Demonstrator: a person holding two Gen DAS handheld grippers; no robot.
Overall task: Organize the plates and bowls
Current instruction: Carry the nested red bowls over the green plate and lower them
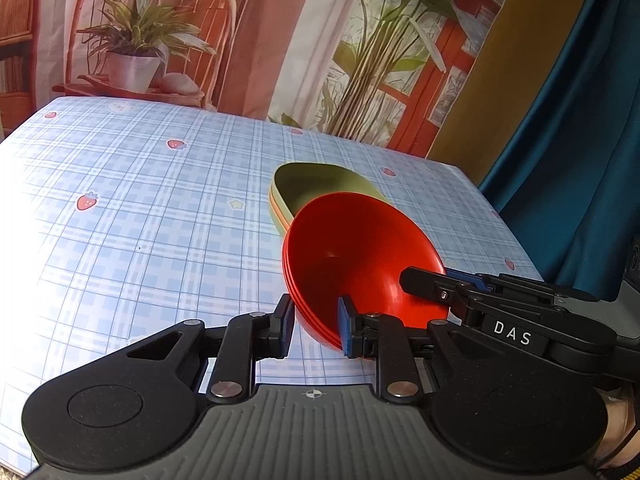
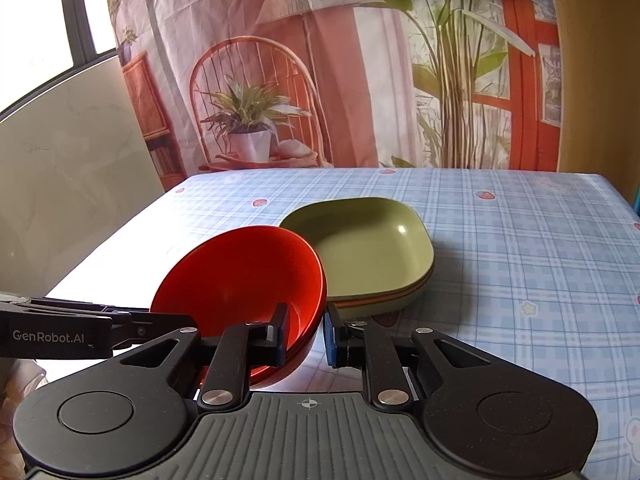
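Note:
A stack of red bowls [image 1: 352, 264] is held tilted just above the table, between both grippers. My left gripper [image 1: 316, 326] is shut on the stack's near rim, one pad outside and one inside. My right gripper [image 2: 306, 332] is shut on the opposite rim of the red bowls [image 2: 240, 276], and it also shows in the left wrist view [image 1: 432, 284]. Behind the bowls a stack of squarish plates with a green one on top [image 2: 368, 248] lies on the table; it shows in the left wrist view too [image 1: 316, 186].
The table wears a blue checked cloth with strawberries [image 1: 140, 220]. A printed backdrop [image 2: 320, 60] hangs behind the far edge. A teal curtain [image 1: 580, 140] hangs past the table's right edge. A pale wall panel [image 2: 68, 168] stands to the left.

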